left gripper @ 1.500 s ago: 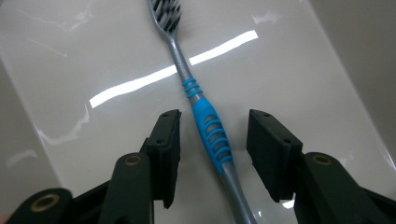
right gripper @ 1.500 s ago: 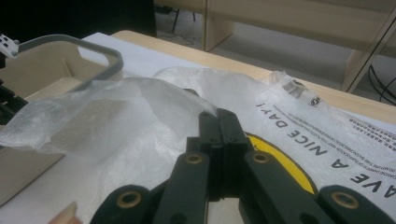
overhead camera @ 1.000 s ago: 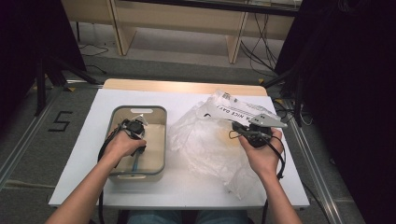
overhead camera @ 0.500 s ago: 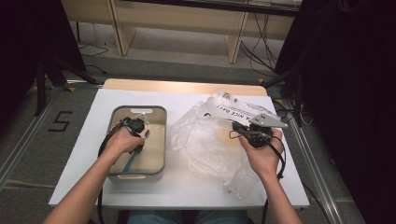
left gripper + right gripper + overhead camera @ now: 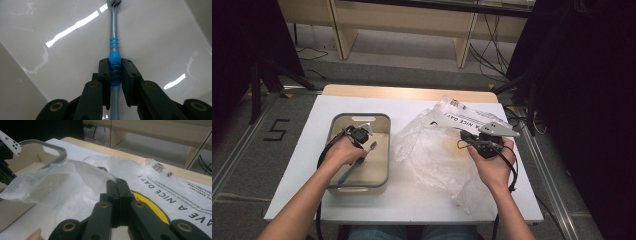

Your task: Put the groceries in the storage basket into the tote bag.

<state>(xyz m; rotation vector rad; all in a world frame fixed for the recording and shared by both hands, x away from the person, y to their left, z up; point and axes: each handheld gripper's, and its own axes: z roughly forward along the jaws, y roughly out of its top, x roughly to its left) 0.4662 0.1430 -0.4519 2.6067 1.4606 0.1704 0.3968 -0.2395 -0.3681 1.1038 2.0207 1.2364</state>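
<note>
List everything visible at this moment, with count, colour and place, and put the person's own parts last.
toothbrush: one, grey handle with blue grip, lying in the bin
bin: one, beige with grey rim, left half of the table
plastic bag: one, clear, printed lettering and a yellow mark, crumpled on the right half
table: one, white top
shelving: pale wood, behind the table
left gripper: black, jaws just been closing, now on the toothbrush handle
right gripper: black, jaws shut, over the bag
forearms: two, bare, from the bottom edge
</note>
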